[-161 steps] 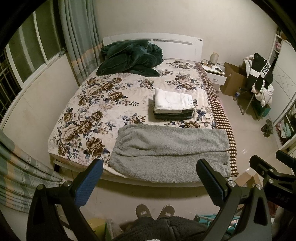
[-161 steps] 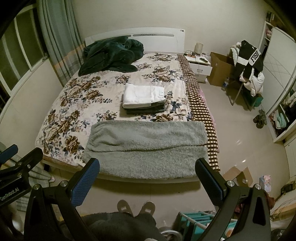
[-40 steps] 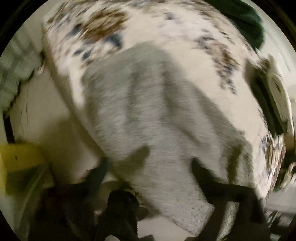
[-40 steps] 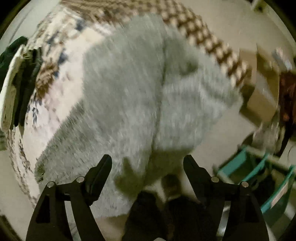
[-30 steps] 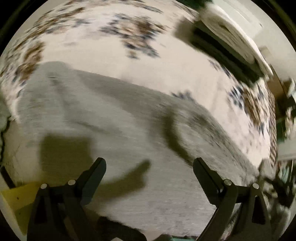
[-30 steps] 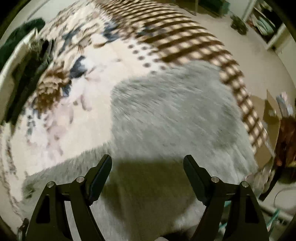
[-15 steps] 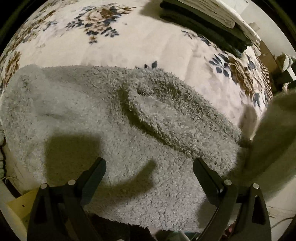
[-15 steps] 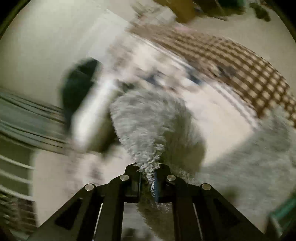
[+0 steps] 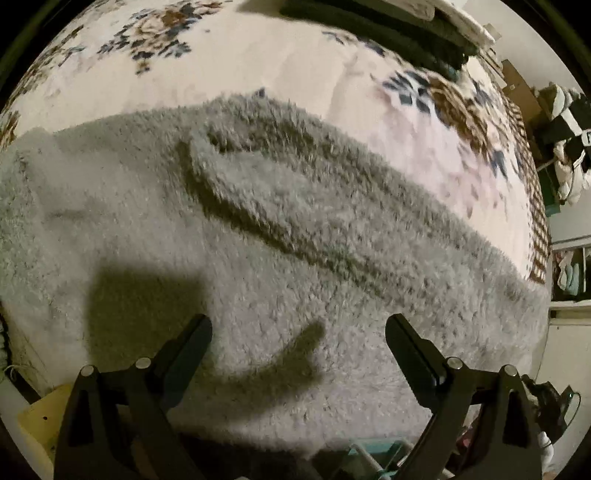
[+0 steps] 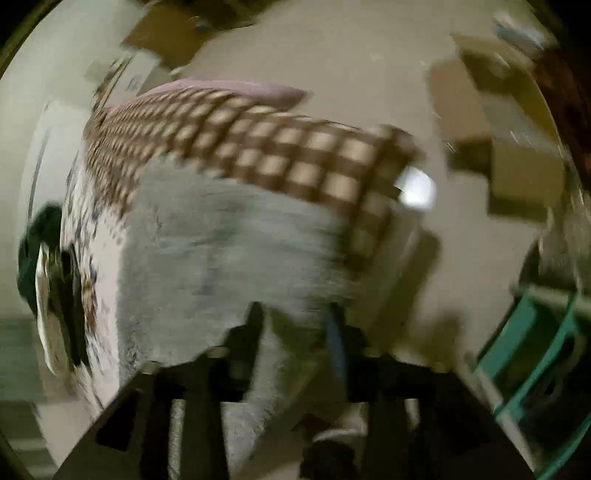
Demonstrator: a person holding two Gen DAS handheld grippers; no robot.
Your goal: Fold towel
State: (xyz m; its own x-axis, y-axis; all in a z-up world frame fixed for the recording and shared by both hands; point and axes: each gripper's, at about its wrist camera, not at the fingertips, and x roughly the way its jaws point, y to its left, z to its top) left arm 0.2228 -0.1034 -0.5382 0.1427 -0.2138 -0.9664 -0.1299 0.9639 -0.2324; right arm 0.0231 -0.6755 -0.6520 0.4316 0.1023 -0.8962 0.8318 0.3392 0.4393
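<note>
Two grippers: left gripper [image 9: 298, 345] spread wide over grey towel [image 9: 280, 236], empty; right gripper [image 10: 295, 325] blurred, half-shut around towel's six-o'clock edge

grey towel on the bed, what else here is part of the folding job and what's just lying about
In the job:
grey towel
left gripper, jaws open over it
right gripper, towel between its jaws

Lying about:
floral bedspread
stack of folded clothes
checked blanket
teal rack

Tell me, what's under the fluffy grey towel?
The grey towel lies on the flowery bedspread, which shows all along its far edge. A fold of towel lies on top of itself. Whatever is under the towel's middle is covered, so I can't see it.
</note>
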